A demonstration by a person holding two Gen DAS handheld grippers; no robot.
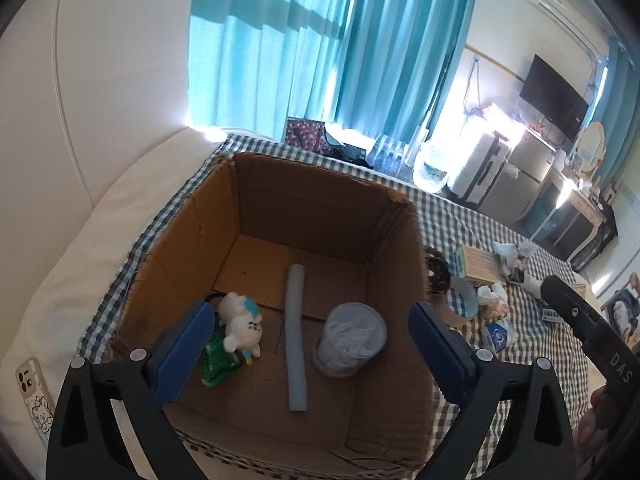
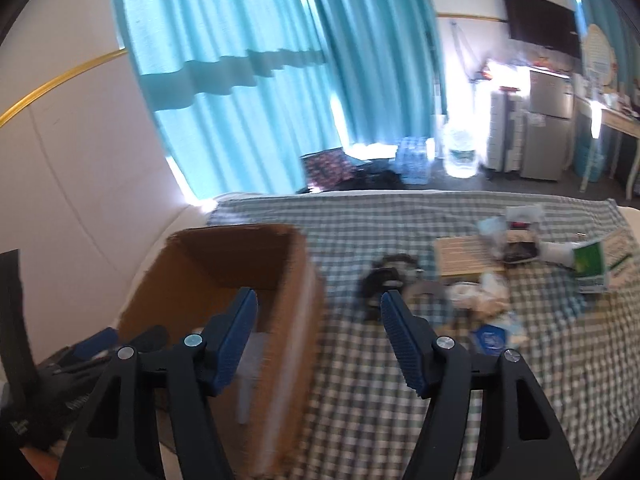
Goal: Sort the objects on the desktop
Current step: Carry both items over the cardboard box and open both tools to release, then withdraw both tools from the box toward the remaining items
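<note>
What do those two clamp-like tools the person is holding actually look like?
Both look alike. The left gripper and right gripper each have two black plastic arms with triangular cut-outs and round silver pivot pins, ending in flat blue ribbed pads as jaws. In the left wrist view, the other tool's black handle carries white letters "DAS".

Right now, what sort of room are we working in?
Most likely a lived-in bedroom or studio flat, not an office. The cardboard box sits on a checked sheet spread over what looks like a bed, with teal curtains, a wall-mounted TV and a small fridge beyond.
</note>
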